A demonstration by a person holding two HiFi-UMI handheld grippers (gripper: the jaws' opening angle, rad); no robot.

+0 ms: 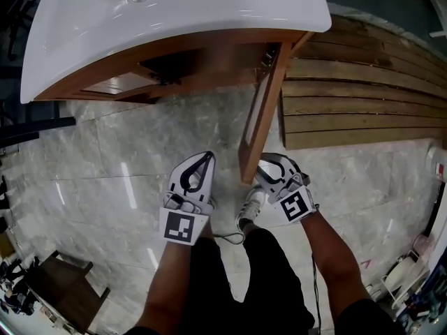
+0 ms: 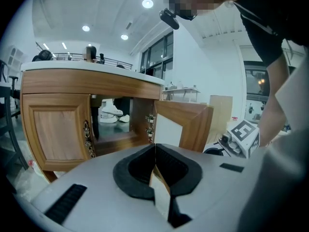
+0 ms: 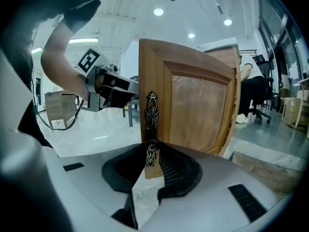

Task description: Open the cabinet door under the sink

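A white sink [image 1: 174, 19] tops a wooden cabinet. Its right door [image 1: 262, 110] stands swung out toward me, and the dark inside of the cabinet [image 2: 116, 117] shows. The left door [image 2: 55, 129] is closed, with an ornate handle [image 2: 87, 139] at its edge. My right gripper [image 1: 264, 169] is at the open door's free edge, and in the right gripper view [image 3: 153, 153] it is shut on the lower end of that door's ornate metal handle [image 3: 151, 112]. My left gripper [image 1: 199, 162] hangs left of the door, apart from it. Its jaws [image 2: 155, 151] are shut with nothing between them.
A raised platform of wooden planks [image 1: 363, 89] lies right of the cabinet, close behind the open door. A dark wooden stool [image 1: 66, 288] stands at the lower left on the marble floor [image 1: 126, 159]. An office chair [image 3: 260, 95] stands beyond the door.
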